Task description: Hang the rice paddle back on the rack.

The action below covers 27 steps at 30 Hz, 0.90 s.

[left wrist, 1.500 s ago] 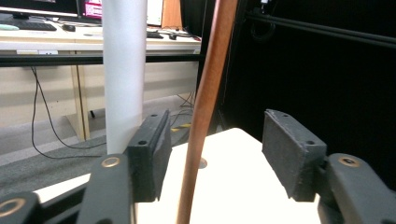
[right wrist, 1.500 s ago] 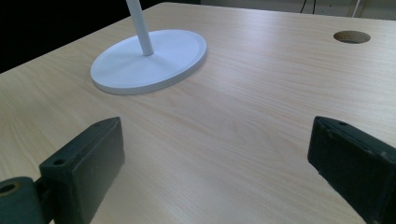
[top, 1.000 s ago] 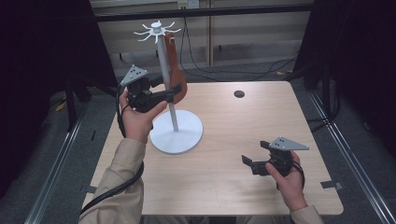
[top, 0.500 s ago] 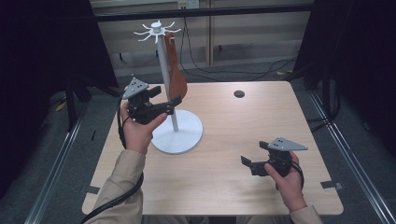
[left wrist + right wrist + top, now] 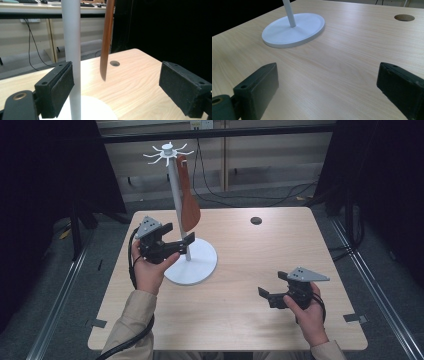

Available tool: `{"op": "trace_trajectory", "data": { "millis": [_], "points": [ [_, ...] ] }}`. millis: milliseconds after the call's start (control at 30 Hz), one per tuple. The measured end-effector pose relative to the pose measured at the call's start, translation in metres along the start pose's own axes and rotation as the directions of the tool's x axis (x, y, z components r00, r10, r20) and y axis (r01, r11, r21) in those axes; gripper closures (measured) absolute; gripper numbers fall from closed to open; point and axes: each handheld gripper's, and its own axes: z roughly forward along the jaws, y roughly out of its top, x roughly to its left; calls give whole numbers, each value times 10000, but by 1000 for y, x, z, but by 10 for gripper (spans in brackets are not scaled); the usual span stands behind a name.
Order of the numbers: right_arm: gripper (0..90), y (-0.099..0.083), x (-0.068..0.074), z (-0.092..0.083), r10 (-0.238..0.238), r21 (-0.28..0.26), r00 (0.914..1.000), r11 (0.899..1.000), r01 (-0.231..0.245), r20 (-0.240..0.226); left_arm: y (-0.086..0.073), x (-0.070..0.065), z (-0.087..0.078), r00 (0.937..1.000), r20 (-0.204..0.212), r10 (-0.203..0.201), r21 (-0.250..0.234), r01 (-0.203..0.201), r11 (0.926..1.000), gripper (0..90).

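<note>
While spatula (image 5: 188,200) hangs free, left hand-held gripper (image 5: 181,244) gapes beside pole (image 5: 178,205).

Light wooden worktop (image 5: 240,310), round cable hole (image 5: 256,220) near its far edge; black cables (image 5: 220,195) trailing over the grey floor (image 5: 95,245) behind; pale wall panels (image 5: 260,160) beyond; dark curtains (image 5: 45,180) at both sides; metal floor rails (image 5: 57,320).

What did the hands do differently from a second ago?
The left gripper has sunk down along the white stand, away from the brown spatula hanging there; its jaws have just been opening and hold nothing. The spatula, the stand and the right gripper stayed where they were.
</note>
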Motion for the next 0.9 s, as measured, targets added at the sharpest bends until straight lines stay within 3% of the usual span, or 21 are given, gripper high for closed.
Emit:
{"op": "trace_trajectory", "data": {
  "millis": [533, 900],
  "points": [
    [34, -1, 1, 1, -47, 12, 10000, 10000, 47, -39, -38, -1, -3, 9998, 26, -215, 110, 215, 9997, 126],
    [34, -1, 1, 1, -31, 24, 10000, 10000, 31, -18, -71, -9, -8, 9998, 6, -213, 195, 212, 9996, 126]
  ]
}}
